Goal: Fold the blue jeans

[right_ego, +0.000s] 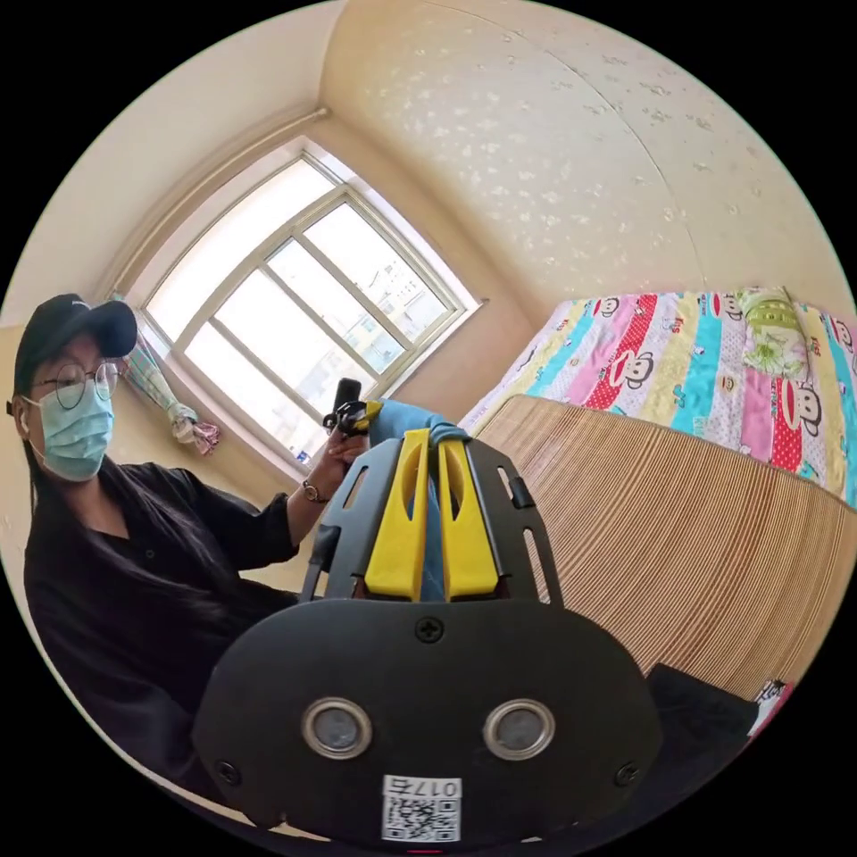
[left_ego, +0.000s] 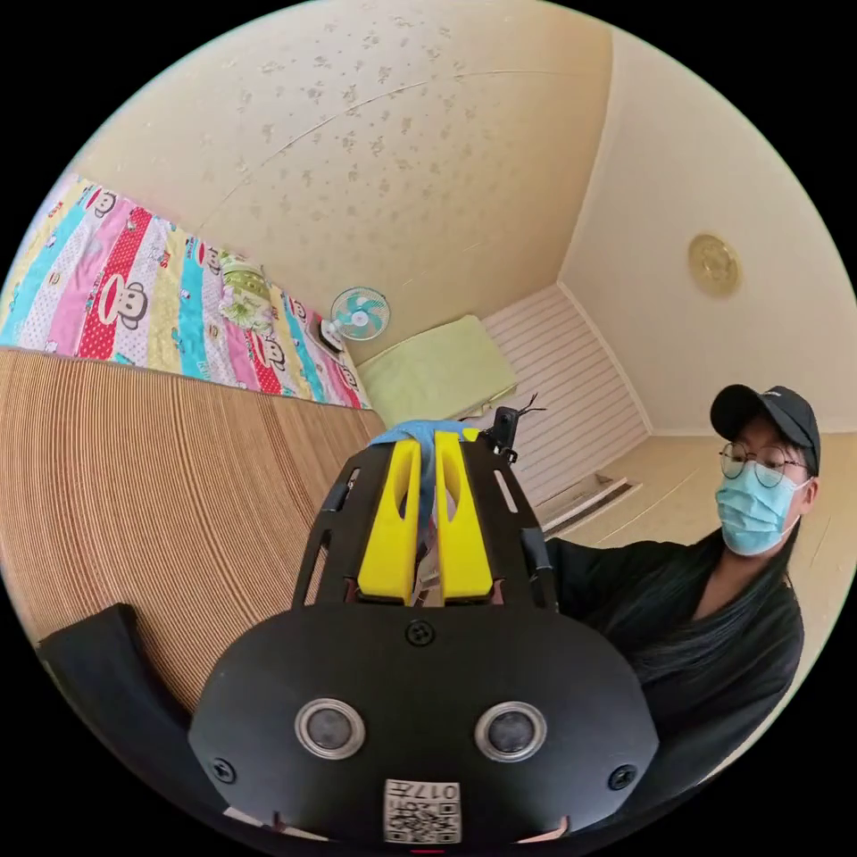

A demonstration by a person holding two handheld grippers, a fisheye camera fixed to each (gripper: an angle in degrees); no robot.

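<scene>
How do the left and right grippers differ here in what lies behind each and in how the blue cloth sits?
Left gripper: a small fan and green pillow lie behind it; blue denim cloth bunches over its tips. Right gripper: a window lies behind it; the cloth humps towards the other gripper. Both have yellow fingers shut on the cloth.

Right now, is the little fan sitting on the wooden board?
No, in the left gripper view the fan stands on the striped monkey bedsheet, beyond the wooden board.

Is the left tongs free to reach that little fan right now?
Probably not: the left tongs look shut on blue jeans, and the fan sits far off beyond the bedspread.
</scene>
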